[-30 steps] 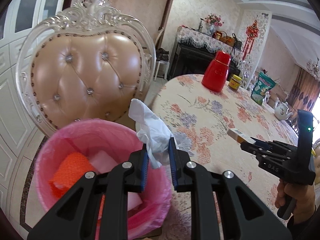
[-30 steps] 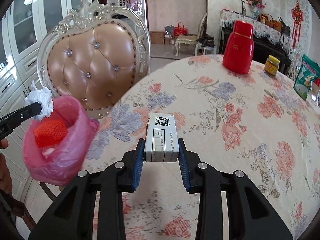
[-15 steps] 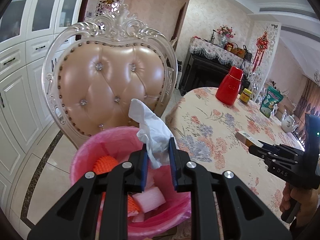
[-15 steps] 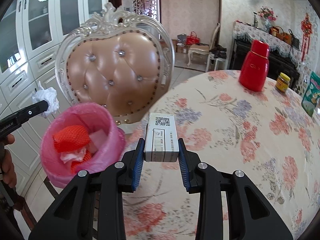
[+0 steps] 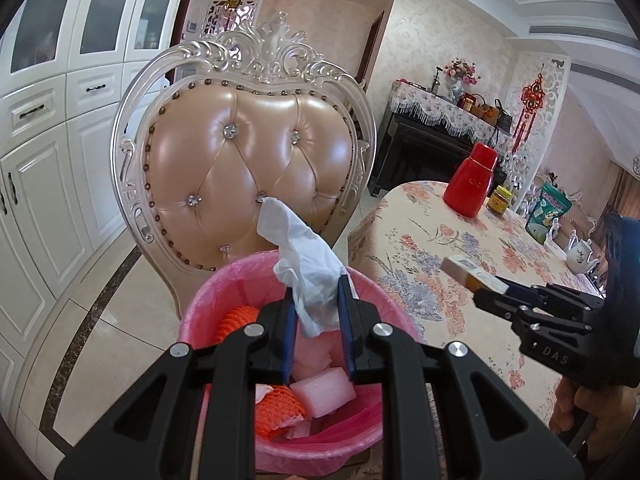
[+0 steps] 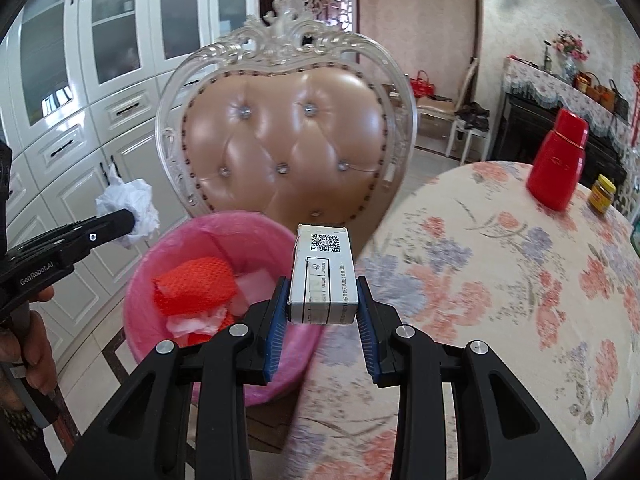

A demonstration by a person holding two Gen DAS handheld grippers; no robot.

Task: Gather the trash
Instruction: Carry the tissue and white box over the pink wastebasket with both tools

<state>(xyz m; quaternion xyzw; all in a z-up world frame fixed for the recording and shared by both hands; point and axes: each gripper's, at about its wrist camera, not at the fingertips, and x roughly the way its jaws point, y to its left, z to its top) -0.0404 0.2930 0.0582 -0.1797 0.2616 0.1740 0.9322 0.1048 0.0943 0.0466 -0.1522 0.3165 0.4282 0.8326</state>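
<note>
Two grippers are closed on trash: the left gripper jaws pinch a crumpled white tissue over the pink-lined bin, the right gripper jaws clamp a small white box above the counter edge beside the bin rim. Only the right wrist view shows the hand gripping the left tool. A tufted chair stands just behind the bin; a red flask and jar sit well apart, toward the far edge.
</note>
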